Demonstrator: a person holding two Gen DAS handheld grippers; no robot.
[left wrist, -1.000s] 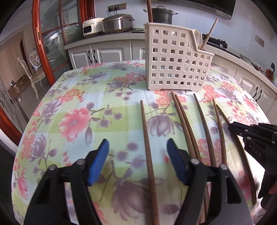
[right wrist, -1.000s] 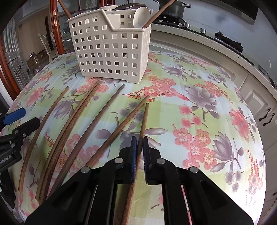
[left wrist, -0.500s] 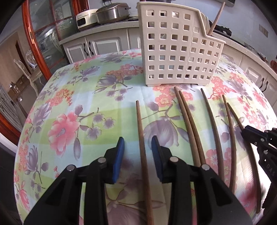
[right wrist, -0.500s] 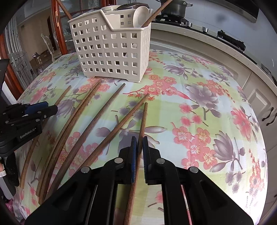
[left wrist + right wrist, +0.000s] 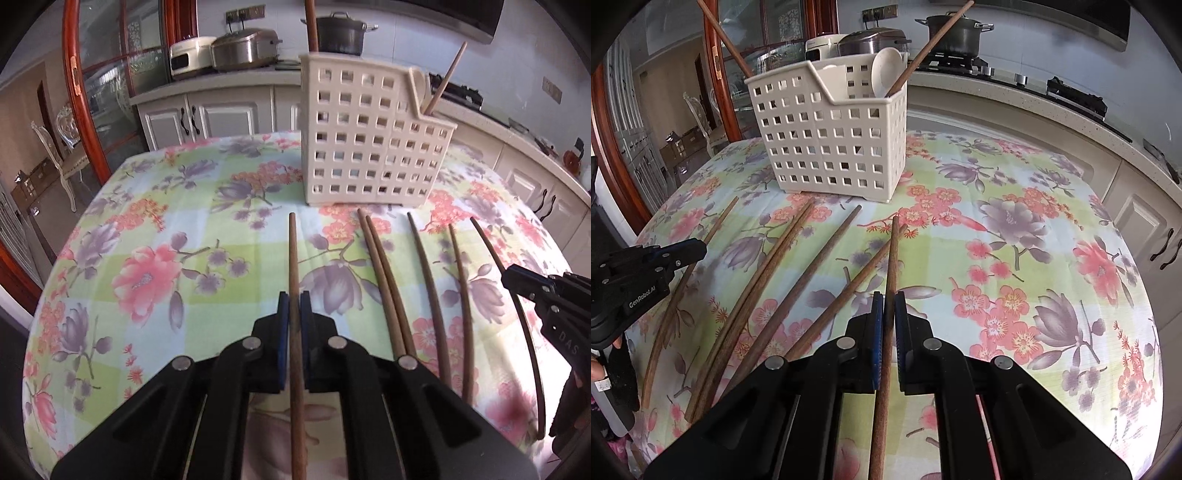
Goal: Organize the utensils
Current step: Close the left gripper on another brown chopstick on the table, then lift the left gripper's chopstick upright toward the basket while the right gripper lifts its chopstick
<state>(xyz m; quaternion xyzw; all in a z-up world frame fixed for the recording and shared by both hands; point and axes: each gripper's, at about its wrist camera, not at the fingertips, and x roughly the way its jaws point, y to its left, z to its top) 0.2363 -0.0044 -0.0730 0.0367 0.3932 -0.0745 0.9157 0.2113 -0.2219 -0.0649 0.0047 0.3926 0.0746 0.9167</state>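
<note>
In the left wrist view my left gripper (image 5: pixel 294 306) has its jaws closing on a brown wooden chopstick (image 5: pixel 292 251), and the blue pads press both its sides. The stick points toward the cream slotted basket (image 5: pixel 369 147) ahead. My right gripper (image 5: pixel 888 310) is shut on another chopstick (image 5: pixel 893 254), whose tip crosses over a neighbouring stick (image 5: pixel 849 288). Several more chopsticks (image 5: pixel 384 280) lie side by side on the floral tablecloth (image 5: pixel 155 266) between the two grippers. Each view shows the other gripper: the right gripper (image 5: pixel 511 275) and the left gripper (image 5: pixel 696 247). The basket (image 5: pixel 831 147) holds a white spoon and sticks.
The round table's edge falls away close on both sides. Behind it runs a kitchen counter (image 5: pixel 221 85) with cookers and a pot, and cabinets line the right. A red-framed glass door (image 5: pixel 74 92) and a chair stand at the left.
My left gripper's jaws came together from wide apart onto the leftmost chopstick. The right gripper stayed shut on its chopstick and barely moved.
</note>
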